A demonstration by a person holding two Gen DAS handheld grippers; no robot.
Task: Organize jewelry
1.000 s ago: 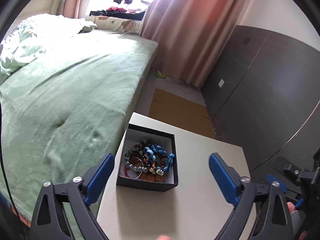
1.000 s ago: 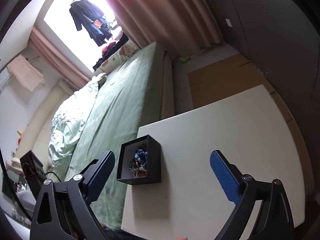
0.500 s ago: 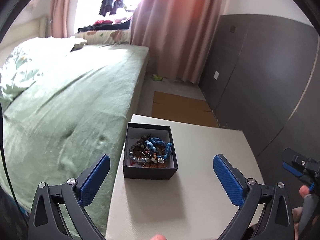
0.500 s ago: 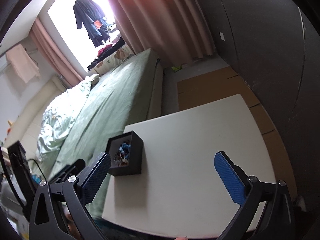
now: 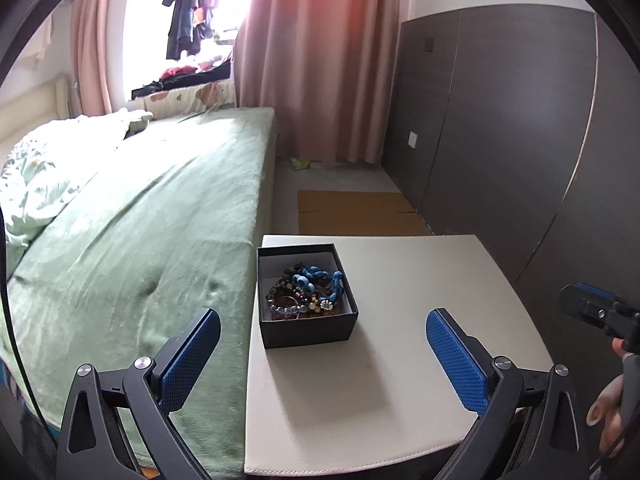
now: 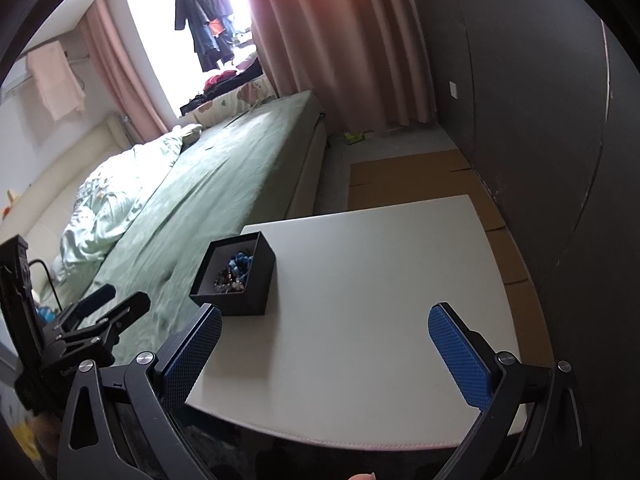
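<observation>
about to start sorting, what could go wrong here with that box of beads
The small black box sits near the white table's bed-side edge; a nudge might tip it off. The blue braided bracelet lies tangled with beaded strands, so lifting one may drag others out.

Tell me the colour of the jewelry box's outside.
Black jewelry box, white lining; clearest in the left wrist view.

Your left gripper (image 5: pixel 323 354) and right gripper (image 6: pixel 325 350) match: black angular frames, silver screws at the joints, blue cross-hatched pads (image 5: pixel 456 360). Bare skin shows on your right hand (image 5: pixel 608 408).
</observation>
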